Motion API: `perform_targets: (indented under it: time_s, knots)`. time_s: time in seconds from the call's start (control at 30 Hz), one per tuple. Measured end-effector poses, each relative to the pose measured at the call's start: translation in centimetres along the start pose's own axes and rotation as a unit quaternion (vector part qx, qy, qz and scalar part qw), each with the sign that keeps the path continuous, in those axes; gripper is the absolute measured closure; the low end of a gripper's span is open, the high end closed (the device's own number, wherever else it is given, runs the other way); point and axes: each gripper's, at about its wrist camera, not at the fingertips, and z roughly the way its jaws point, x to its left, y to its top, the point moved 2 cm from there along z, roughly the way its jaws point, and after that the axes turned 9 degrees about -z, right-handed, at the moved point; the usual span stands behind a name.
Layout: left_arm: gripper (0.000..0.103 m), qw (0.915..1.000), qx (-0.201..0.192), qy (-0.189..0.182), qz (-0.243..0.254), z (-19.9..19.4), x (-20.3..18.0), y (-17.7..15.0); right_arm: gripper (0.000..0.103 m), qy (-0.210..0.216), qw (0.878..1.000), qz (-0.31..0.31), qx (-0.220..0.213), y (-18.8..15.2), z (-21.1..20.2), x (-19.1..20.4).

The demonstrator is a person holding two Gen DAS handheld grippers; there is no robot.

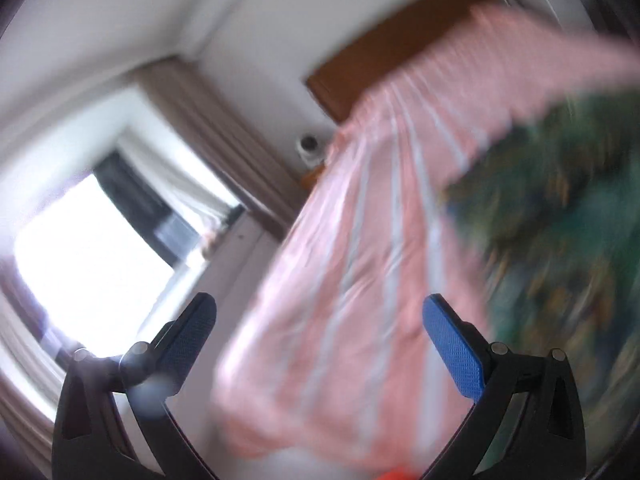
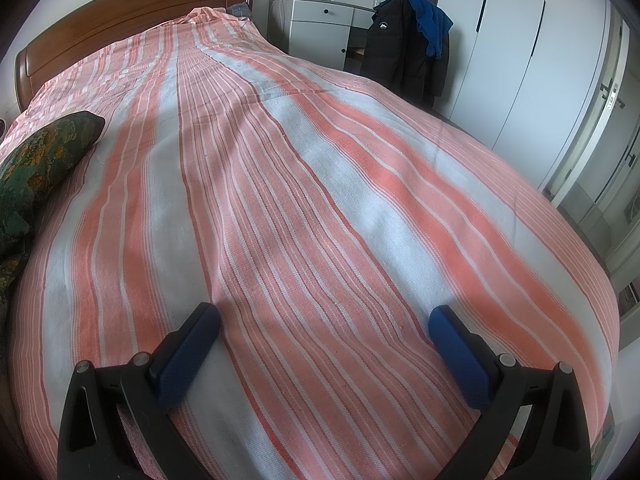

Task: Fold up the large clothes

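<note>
Right wrist view: I have the right gripper (image 2: 324, 320) low over the striped bedspread (image 2: 304, 184), jaws released and empty, since nothing is in reach yet. The one green patterned garment (image 2: 36, 160) lies at the bed's left edge, well apart from it. My left gripper (image 1: 320, 320) is also released and empty, its view badly blurred, pointing past the garment (image 1: 560, 240) toward a window (image 1: 92, 256). I count two grippers, one garment, one dark jacket (image 2: 404, 48) on a chair
</note>
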Motion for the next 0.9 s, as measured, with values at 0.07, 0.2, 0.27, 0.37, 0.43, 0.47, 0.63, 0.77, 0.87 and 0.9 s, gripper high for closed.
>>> perform_targets:
  time_s: [0.07, 0.2, 0.27, 0.37, 0.43, 0.47, 0.63, 0.77, 0.87, 0.9]
  knots:
    - [0.0, 0.9961, 0.058, -0.018, 0.063, 0.7, -0.2, -2.0, 0.0, 0.0, 1.0, 0.0, 0.0, 0.0, 0.0, 0.0]
    - [0.0, 0.9804, 0.133, -0.14, 0.039, 0.2, -1.9, -6.4, 0.0, 0.0, 1.0, 0.0, 0.0, 0.0, 0.0, 0.0]
    - [0.0, 0.973, 0.141, -0.183, 0.006, -0.5, -3.4, -7.9, 0.0, 0.0, 1.0, 0.0, 0.0, 0.0, 0.0, -0.1]
    - [0.0, 0.96, 0.14, -0.239, -0.041, -1.5, -7.0, -8.7, 0.0, 0.0, 1.0, 0.0, 0.0, 0.0, 0.0, -0.1]
    - [0.0, 0.9527, 0.134, -0.266, -0.063, -2.0, -9.0, -8.5, 0.0, 0.0, 1.0, 0.0, 0.0, 0.0, 0.0, 0.0]
    - [0.0, 0.9506, 0.129, -0.273, -0.072, -2.0, -9.8, -8.1, 0.0, 0.0, 1.0, 0.0, 0.0, 0.0, 0.0, 0.0]
    - [0.0, 0.9423, 0.12, -0.292, -0.113, -2.4, -11.2, -6.6, 0.0, 0.0, 1.0, 0.0, 0.0, 0.0, 0.0, 0.0]
    - [0.0, 0.9402, 0.12, -0.285, -0.142, -1.6, -10.2, -6.0, 0.0, 0.0, 1.0, 0.0, 0.0, 0.0, 0.0, 0.0]
    - [0.0, 0.9361, 0.129, -0.28, -0.17, -0.5, -9.2, -6.0, 0.0, 0.0, 1.0, 0.0, 0.0, 0.0, 0.0, 0.0]
    - [0.0, 0.9346, 0.134, -0.277, -0.179, -0.2, -9.0, -6.2, 0.0, 0.0, 1.0, 0.0, 0.0, 0.0, 0.0, 0.0]
